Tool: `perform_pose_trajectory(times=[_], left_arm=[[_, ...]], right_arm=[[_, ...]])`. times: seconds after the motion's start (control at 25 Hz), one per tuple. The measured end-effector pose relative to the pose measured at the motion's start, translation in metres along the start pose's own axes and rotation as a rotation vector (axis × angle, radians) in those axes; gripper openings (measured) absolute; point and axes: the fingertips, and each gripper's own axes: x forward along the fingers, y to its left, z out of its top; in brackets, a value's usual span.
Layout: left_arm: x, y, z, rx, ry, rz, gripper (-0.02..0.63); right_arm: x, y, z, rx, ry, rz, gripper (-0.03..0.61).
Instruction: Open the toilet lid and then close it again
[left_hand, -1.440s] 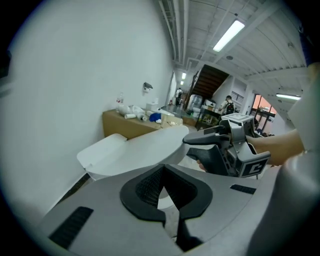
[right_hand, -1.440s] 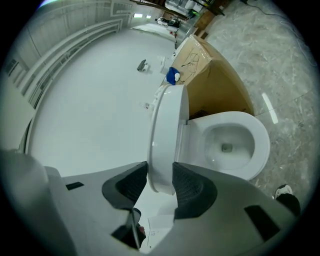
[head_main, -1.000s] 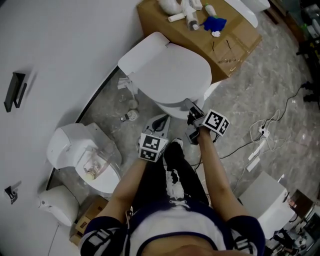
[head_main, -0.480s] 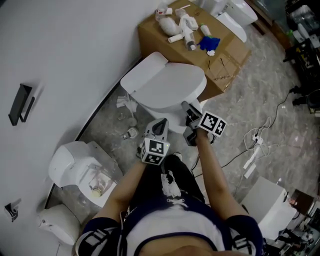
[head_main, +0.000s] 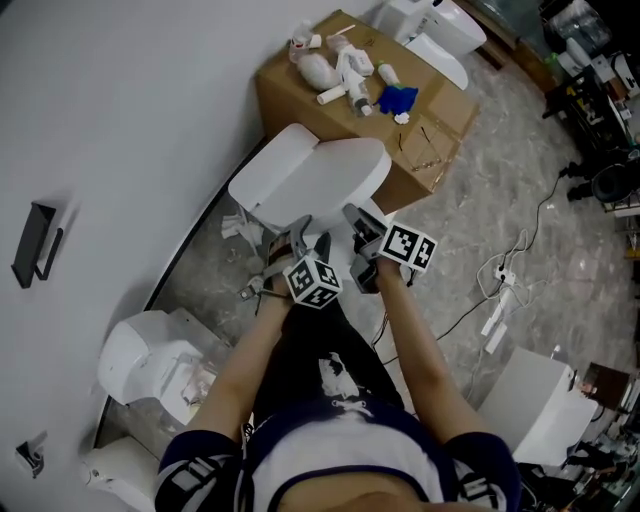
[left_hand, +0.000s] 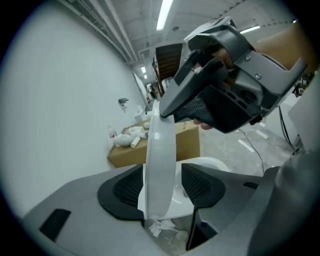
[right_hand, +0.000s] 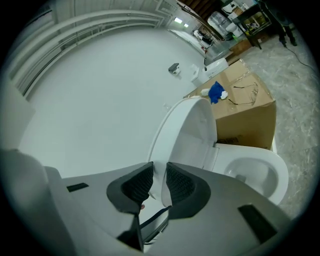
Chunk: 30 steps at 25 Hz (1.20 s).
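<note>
Toilet lid (left_hand: 160, 160) stands raised, near upright over the bowl (right_hand: 255, 172). My R gripper (right_hand: 159, 182) pinches its top rim, jaws just been closing. My L gripper (left_hand: 162, 191) gapes wide, jaws just been opening; the lid edge sits between its pads (left_hand: 125, 187), unpressed.

Risk, in my judgement: R holds only a thin, smooth rim. A slip would drop the lid & slam it on the bowl, and L gives no backup.

Grey marbled floor (head_main: 500, 190) w/ paper scraps (left_hand: 160, 227) & cables (head_main: 505, 275). White wall (head_main: 120, 120), cardboard box (head_main: 440, 130) behind, spare toilet (head_main: 150, 355) nearby.
</note>
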Motion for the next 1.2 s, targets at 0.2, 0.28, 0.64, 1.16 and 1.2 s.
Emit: perform_pose_trajectory(times=[0.2,0.28,0.64,1.16,1.2], left_arm=[[0.004,0.023,0.015,-0.021,-0.039,0.072,0.233],[0.004,0.031,0.018,-0.042,-0.046,0.075,0.231],[0.003,0.052,0.014,-0.143,-0.024,-0.009,0.212],[0.004,0.115,0.009,-0.212,-0.008,0.059,0.204],[0.004,0.121,0.009,-0.216,-0.006,0.068,0.204]], right_arm=[[0.011,0.012,0.005,-0.037,0.040,0.036,0.072],[0.016,0.018,0.008,-0.038,0.045,0.057,0.072],[0.025,0.034,0.013,0.000,0.037,0.162,0.057],[-0.048,0.110,0.034,-0.426,-0.172,0.286,0.032],[-0.053,0.110,0.030,-0.467,-0.168,0.271,0.032]])
